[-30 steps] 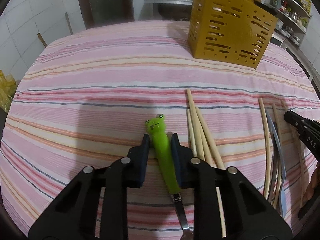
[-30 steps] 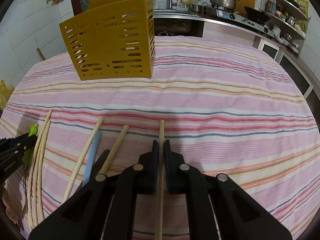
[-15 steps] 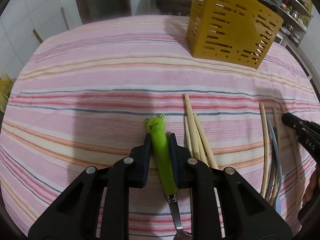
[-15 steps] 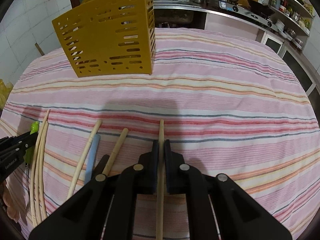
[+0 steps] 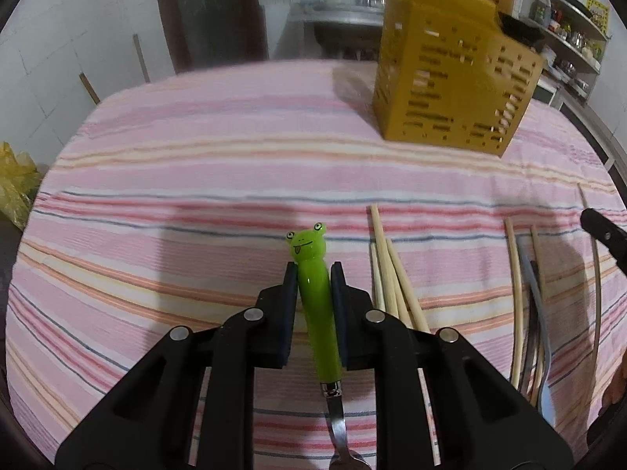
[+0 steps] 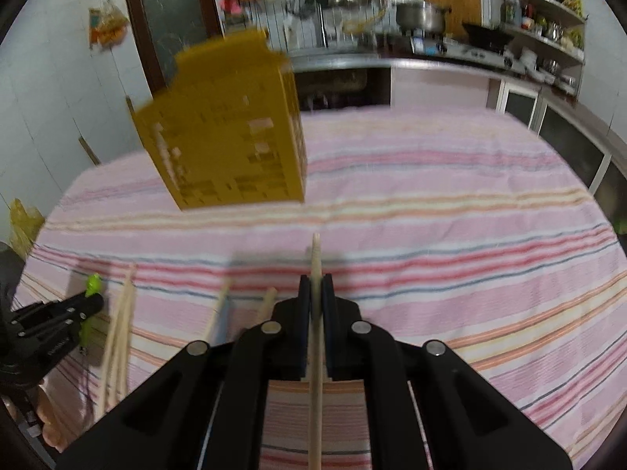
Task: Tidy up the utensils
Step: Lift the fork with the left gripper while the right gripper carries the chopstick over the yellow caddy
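Note:
My left gripper (image 5: 312,270) is shut on the green frog-handled spoon (image 5: 315,297), its metal bowl pointing back toward the camera, held above the striped tablecloth (image 5: 196,180). My right gripper (image 6: 315,286) is shut on a wooden chopstick (image 6: 316,313), its tip pointing forward, lifted off the cloth. The yellow slotted utensil holder (image 5: 454,90) stands at the far side of the table; it also shows in the right wrist view (image 6: 227,133). Loose chopsticks (image 5: 392,278) lie just right of the left gripper. The left gripper with the spoon shows in the right wrist view (image 6: 84,305).
More chopsticks and a blue utensil (image 5: 537,313) lie at the right on the cloth. The right gripper's tip (image 5: 603,231) shows at the left view's right edge. A kitchen counter with a pot (image 6: 423,15) and shelves lies behind the table. A yellow bag (image 5: 15,184) sits off the left edge.
Both grippers have risen and tilted up with their utensils; the holder now sits lower in each view and looks blurred by the motion. Both grips are unchanged.

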`<action>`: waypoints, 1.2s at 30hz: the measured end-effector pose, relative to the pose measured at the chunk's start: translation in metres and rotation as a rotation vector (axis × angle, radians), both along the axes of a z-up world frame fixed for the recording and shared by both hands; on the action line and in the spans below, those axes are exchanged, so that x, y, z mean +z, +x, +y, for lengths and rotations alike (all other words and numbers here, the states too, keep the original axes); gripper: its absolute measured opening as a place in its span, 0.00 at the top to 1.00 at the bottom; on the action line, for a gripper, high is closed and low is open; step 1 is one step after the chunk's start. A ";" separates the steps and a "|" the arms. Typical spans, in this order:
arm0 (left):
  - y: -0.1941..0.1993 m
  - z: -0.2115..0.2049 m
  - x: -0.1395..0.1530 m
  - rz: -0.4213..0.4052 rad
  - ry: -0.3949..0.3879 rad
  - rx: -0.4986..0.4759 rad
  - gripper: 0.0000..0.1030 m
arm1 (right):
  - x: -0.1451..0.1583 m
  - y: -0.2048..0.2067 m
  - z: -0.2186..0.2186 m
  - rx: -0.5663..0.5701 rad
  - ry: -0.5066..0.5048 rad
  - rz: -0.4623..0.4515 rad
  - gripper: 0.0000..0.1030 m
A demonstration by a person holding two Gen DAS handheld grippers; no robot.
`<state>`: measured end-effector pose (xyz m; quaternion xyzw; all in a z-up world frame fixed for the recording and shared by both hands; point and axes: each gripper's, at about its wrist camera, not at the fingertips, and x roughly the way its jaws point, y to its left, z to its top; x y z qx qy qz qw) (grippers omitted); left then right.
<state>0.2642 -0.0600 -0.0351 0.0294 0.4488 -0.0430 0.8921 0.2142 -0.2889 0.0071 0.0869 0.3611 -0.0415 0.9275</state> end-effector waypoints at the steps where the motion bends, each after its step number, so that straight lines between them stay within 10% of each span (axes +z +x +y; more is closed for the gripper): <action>1: -0.003 0.001 0.004 -0.018 0.003 0.003 0.85 | 0.006 -0.003 0.000 -0.004 0.000 -0.028 0.94; 16: -0.063 0.005 0.087 -0.399 0.027 0.011 0.87 | 0.053 -0.044 0.007 0.001 -0.019 -0.302 0.94; 36: -0.091 0.016 0.131 -0.541 -0.054 -0.032 0.88 | 0.077 -0.057 0.015 0.018 -0.045 -0.478 0.94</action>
